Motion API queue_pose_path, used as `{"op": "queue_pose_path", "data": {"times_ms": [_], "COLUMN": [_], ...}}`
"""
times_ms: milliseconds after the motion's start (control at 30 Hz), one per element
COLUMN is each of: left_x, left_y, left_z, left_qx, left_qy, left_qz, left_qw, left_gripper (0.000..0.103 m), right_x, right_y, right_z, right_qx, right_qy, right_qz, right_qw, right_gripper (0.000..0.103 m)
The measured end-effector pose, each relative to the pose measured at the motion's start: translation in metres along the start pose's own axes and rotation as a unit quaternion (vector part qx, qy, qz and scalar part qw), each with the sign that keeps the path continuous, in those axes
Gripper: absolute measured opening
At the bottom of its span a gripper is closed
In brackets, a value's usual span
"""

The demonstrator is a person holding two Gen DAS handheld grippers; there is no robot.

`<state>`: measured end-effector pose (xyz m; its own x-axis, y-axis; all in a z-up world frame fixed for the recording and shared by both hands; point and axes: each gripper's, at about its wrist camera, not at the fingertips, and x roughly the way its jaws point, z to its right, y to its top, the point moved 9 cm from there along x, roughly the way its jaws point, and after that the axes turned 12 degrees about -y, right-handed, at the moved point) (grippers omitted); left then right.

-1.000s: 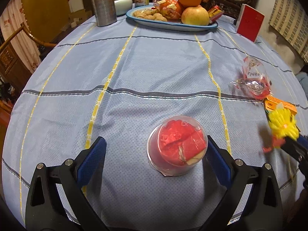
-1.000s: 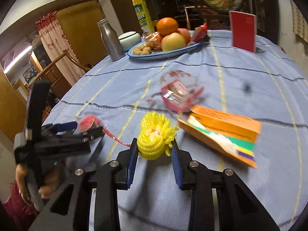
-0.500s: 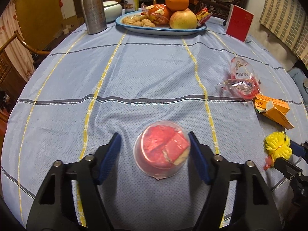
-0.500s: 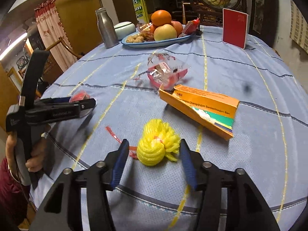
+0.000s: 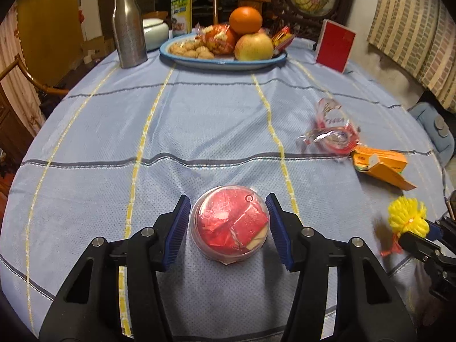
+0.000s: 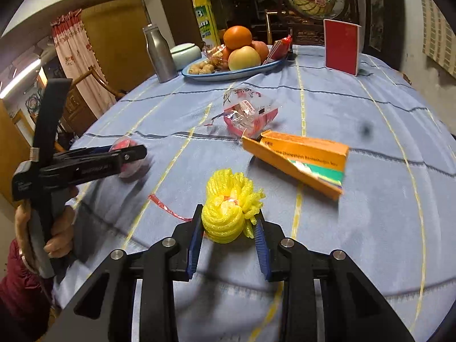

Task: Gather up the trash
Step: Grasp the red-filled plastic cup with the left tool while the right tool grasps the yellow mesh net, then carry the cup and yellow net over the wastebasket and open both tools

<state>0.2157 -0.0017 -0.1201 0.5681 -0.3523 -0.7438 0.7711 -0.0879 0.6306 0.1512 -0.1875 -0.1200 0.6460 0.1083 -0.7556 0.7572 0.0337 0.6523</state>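
**Two claws, two pieces of trash, both near the table's front edge**

The table [image 5: 199, 119] carries the trash along its near and right side. An orange carton [image 6: 299, 156] and a crumpled clear wrapper [image 6: 248, 114] lie farther out on the right, nearest the right claw [image 6: 228, 228].

The clear cup [image 5: 229, 225] stuffed with red wrappers sits square between the left claw's [image 5: 229, 226] blue pads. Its jaws have just been closing around it; the pads stand hard against its sides, though a firm squeeze is not certain.

The right claw is clenched on the yellow foam net [image 6: 228, 213], a red ribbon [image 6: 165, 208] trailing left from it.
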Motion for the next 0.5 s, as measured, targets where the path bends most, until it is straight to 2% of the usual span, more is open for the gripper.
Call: {"op": "queue_pose_path", "data": {"times_ms": [133,167,200,267,367,500], "left_x": [-0.012,-0.013,-0.015,-0.020,-0.025,-0.026], "left_y": [0.000,-0.001,-0.004,-0.009,-0.017,-0.029], "left_z": [0.005,0.007,0.012,0.021,0.040,0.061], "left_qx": [-0.011,-0.016,-0.024,-0.033,-0.009,0.001], "left_qy": [-0.015,-0.027,-0.050,-0.073,-0.060,-0.071], "left_qz": [0.022,0.024,0.022,0.023,0.026,0.015], "left_qw": [0.9996,0.9992,0.9982,0.9965,0.9978,0.9974], "left_gripper": [0.053,0.049,0.049,0.049,0.049,0.049], "right_x": [-0.026,-0.033,-0.041,-0.055,-0.068,-0.086], "right_y": [-0.006,-0.008,-0.012,-0.019,-0.029,-0.042], "right_z": [0.020,0.026,0.034,0.048,0.064,0.084], "right_qx": [0.016,0.020,0.027,0.038,0.054,0.076], "right_qy": [-0.015,-0.020,-0.025,-0.033,-0.040,-0.037], "right_qz": [0.016,0.019,0.024,0.030,0.037,0.046], "right_qw": [1.000,0.999,0.999,0.998,0.997,0.995], "right_gripper": [0.033,0.033,0.033,0.033,0.033,0.033]}}
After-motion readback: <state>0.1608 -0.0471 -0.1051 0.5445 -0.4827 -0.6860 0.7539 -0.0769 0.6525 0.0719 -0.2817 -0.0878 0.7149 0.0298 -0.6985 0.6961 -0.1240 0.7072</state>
